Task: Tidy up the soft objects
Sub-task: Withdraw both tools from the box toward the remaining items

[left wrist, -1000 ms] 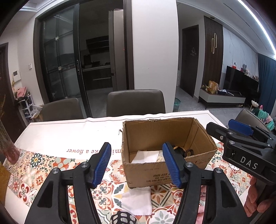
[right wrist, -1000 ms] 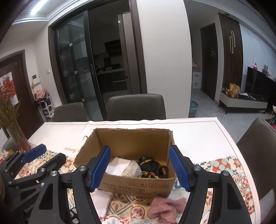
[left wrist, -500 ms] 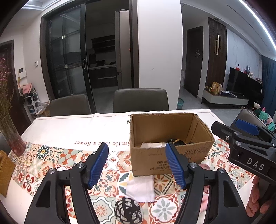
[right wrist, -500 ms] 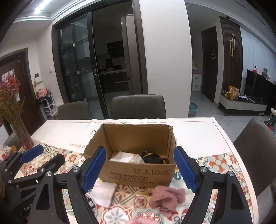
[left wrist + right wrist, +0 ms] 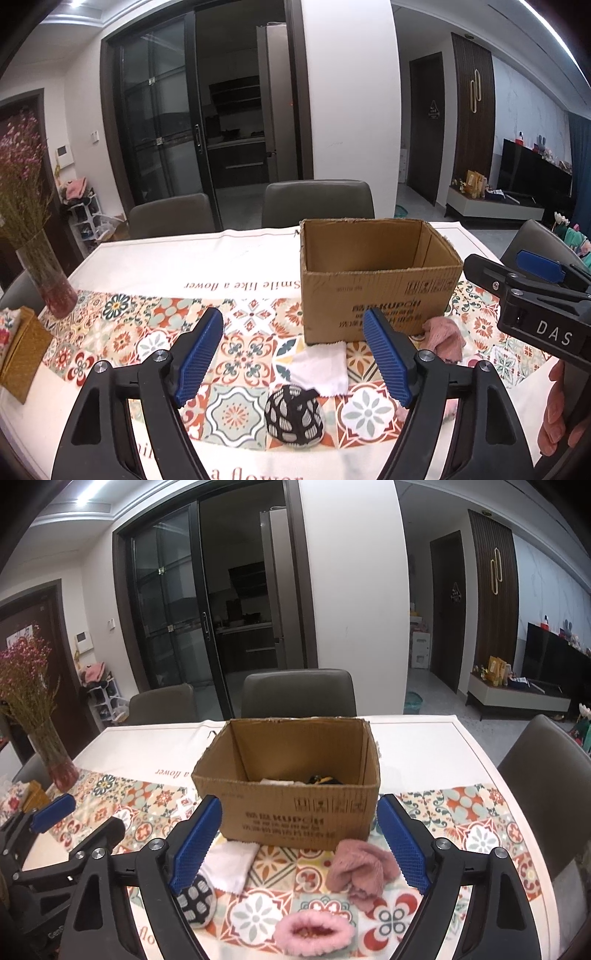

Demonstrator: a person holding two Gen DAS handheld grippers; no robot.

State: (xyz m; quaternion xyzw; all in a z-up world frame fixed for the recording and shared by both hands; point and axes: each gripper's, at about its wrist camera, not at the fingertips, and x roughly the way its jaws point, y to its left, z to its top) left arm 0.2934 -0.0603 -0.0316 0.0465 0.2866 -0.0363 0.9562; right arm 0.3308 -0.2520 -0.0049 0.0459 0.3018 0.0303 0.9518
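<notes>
Both the left gripper and the right gripper hang with jaws apart and empty before the cardboard box, seemingly choosing among the white cloth, patterned ball and pink knits lying in front of it.

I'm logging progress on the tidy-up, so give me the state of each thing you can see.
cardboard box: open, partly filled
white cloth: flat on table
patterned ball: on table
pink knit: crumpled on table
pink scrunchie: on table
left gripper: jaws open
right gripper: jaws open
</notes>
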